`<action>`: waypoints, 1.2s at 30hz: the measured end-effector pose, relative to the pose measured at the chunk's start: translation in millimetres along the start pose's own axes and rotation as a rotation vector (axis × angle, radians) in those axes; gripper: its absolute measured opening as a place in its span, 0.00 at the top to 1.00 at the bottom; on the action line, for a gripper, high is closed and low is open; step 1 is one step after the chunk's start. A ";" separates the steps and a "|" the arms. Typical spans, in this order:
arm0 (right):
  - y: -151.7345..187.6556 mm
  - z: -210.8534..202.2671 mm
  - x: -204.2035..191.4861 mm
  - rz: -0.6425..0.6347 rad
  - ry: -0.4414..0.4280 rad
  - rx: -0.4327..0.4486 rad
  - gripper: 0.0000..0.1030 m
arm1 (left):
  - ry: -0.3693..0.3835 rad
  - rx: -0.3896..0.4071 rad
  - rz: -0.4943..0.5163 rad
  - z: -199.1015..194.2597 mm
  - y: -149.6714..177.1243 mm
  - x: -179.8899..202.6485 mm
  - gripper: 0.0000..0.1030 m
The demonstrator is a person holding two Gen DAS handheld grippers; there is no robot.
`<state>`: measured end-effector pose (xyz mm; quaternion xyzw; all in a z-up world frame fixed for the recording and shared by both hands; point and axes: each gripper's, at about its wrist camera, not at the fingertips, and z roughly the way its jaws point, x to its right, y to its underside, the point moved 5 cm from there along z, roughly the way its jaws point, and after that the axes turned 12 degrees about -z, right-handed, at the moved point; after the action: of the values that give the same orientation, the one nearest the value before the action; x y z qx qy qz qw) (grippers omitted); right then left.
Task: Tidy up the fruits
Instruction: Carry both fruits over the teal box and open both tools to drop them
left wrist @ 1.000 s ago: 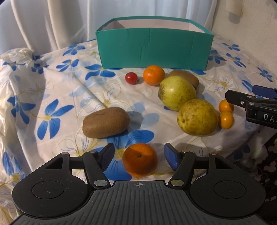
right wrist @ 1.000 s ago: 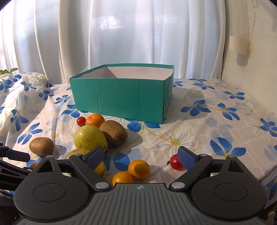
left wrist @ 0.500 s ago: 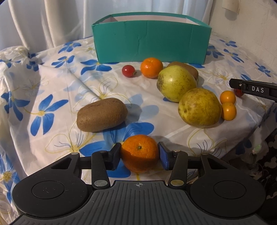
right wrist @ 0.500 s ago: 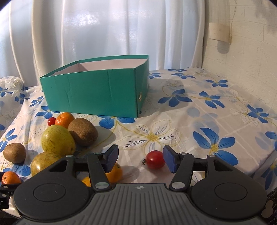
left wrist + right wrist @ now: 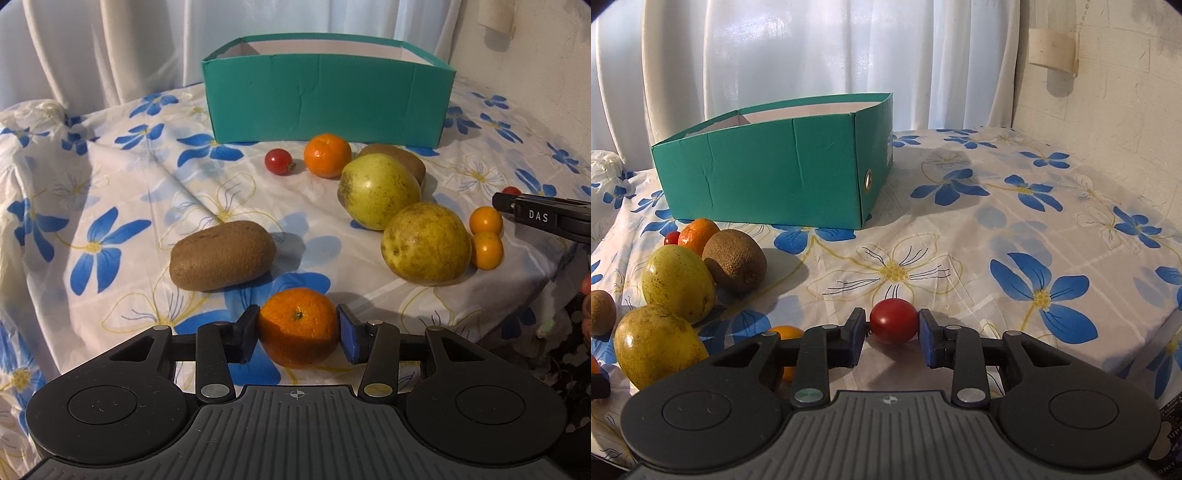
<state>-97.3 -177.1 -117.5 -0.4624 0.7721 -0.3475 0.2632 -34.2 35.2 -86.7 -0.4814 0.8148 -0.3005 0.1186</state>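
Pickup step: left gripper (image 5: 298, 334) clamps a mandarin (image 5: 297, 326), right gripper (image 5: 892, 332) pinches a cherry tomato (image 5: 894, 320); next, lift both into the teal box (image 5: 775, 177) behind.

The left gripper (image 5: 298, 334) is being held low and level in front of the teal box (image 5: 325, 94), its two blue pads pressed against the sides of a mandarin (image 5: 298, 326). The right gripper (image 5: 893, 332) is being held likewise off the box's right corner, its pads closed on a cherry tomato (image 5: 894, 320).
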 end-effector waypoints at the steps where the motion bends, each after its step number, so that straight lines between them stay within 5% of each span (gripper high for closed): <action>1: -2.4 -0.3 0.3 0.001 -0.003 0.006 0.71 | 0.001 0.000 -0.004 -1.5 -3.2 0.4 0.53; 7: -28.7 -25.7 -5.2 -0.018 -0.026 0.084 0.71 | -0.014 0.070 -0.017 -26.6 -47.8 10.2 0.53; 22: -154.7 -75.4 -33.9 -0.098 -0.056 0.300 0.70 | -0.104 0.259 -0.105 -46.8 -229.5 19.2 0.52; 36: -197.7 -38.5 -38.8 -0.082 0.022 0.254 0.70 | -0.119 0.177 -0.055 15.7 -263.1 26.9 0.52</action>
<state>-3.5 -196.3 63.9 -0.4527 0.7050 -0.4583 0.2966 147.3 -87.3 62.3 -0.5083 0.7630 -0.3453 0.2006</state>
